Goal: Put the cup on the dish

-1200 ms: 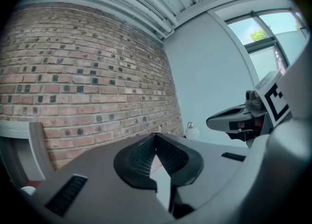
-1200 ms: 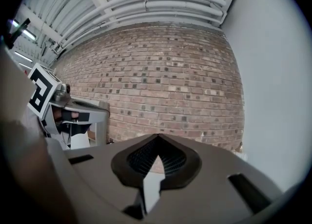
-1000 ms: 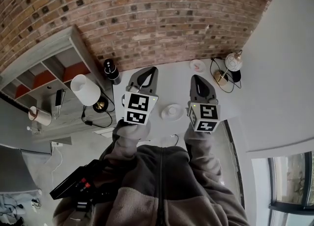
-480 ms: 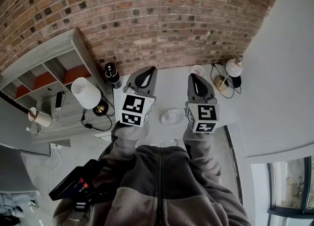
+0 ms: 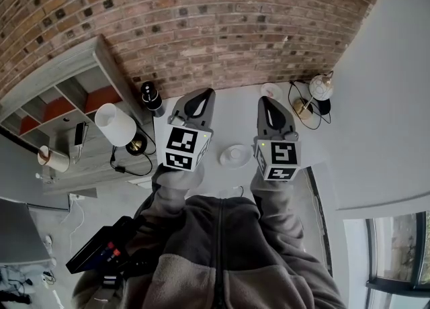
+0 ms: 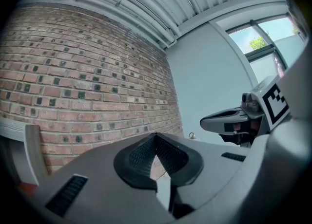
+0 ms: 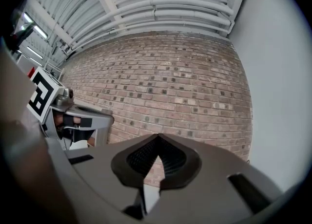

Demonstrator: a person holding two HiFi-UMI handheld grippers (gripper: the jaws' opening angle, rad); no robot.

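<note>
Holding both tools up side by side over the white surface (image 5: 232, 116), I have my left gripper (image 5: 199, 99) left of centre in the head view and my right gripper (image 5: 267, 105) right of centre. Both point toward the brick wall (image 5: 222, 25) at the top of the frame.

In the left gripper view my left gripper (image 6: 156, 142) has its fingers (image 6: 139, 157) pressed together, tips touching, with nothing between them and only brick beyond. The right gripper view shows the same for my right gripper (image 7: 158, 142): fingers (image 7: 175, 162) closed on nothing, brick wall behind. Each view catches the other tool off to one side.

The white dish (image 5: 235, 155) lies on the surface just below centre, between the two marker cubes and apart from both sets of fingers. Its middle looks raised, but it is too small to tell more. What looks like the cup (image 5: 270, 90), small, round and pale, sits well beyond the dish toward the upper right, near the wall and just left of a globe lamp (image 5: 320, 84).

On the left side of the frame a lamp with a white shade (image 5: 114, 123) stands beside a dark cylinder (image 5: 152, 96), with a shelf unit (image 5: 60, 99) further left.
</note>
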